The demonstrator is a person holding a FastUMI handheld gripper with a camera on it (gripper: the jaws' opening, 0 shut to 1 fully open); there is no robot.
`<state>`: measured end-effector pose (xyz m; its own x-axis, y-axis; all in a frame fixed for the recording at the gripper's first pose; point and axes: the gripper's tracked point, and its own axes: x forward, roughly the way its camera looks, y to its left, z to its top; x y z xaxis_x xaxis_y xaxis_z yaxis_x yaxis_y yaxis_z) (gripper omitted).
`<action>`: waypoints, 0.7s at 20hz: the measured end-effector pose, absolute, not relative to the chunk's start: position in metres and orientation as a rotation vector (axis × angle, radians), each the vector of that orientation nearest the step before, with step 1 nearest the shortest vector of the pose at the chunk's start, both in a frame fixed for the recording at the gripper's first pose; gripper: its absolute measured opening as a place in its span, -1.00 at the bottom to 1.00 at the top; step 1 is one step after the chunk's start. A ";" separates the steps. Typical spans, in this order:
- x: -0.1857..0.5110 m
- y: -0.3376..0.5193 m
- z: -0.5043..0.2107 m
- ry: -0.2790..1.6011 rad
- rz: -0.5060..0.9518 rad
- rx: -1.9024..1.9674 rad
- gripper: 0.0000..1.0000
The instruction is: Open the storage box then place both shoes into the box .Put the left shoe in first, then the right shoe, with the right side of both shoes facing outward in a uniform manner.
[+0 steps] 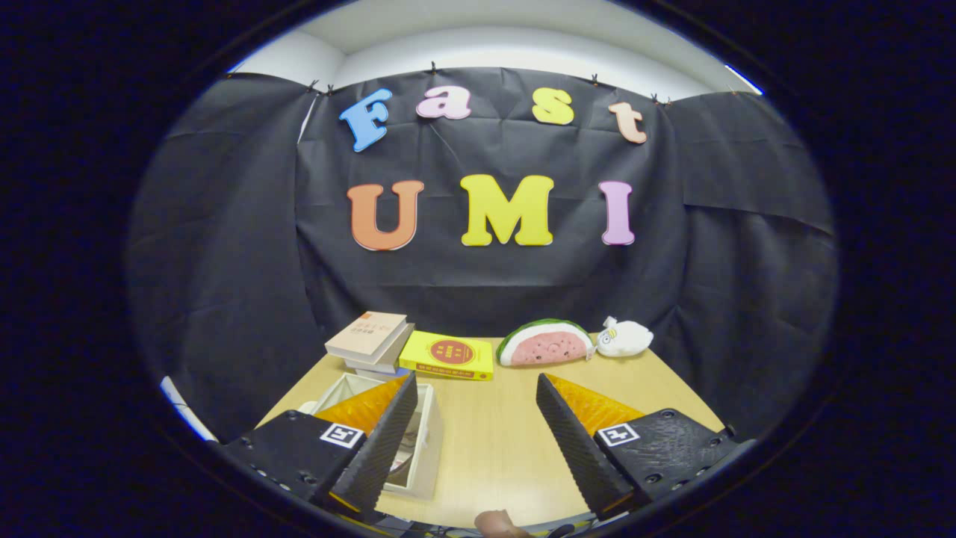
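Fingers of the gripper (476, 385) stand wide apart with bare table (493, 448) between them, holding nothing. Behind the left finger sits the white storage box (427, 441), open at the top, its long axis running away from the camera; something lies inside, but what it is cannot be told. Beyond the fingers, from left to right along the table's far edge, lie a stack of books (371, 341), 1 yellow book (448, 356), a watermelon-slice toy (544, 344) and a small white plush toy (624, 337). The gripper is held level, pointing straight toward the black cloth wall (224, 246).
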<state>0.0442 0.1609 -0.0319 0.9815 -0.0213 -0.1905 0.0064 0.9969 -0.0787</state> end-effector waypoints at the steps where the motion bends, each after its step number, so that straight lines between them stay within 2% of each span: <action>1: 0.039 0.155 -0.032 0.165 -0.024 -0.089 0.95; 5: 0.015 0.142 -0.028 0.049 -0.046 -0.125 0.95; 9: -0.007 0.136 -0.014 -0.002 -0.027 -0.077 0.92; 14: -0.017 0.107 0.011 -0.080 -0.070 0.018 0.91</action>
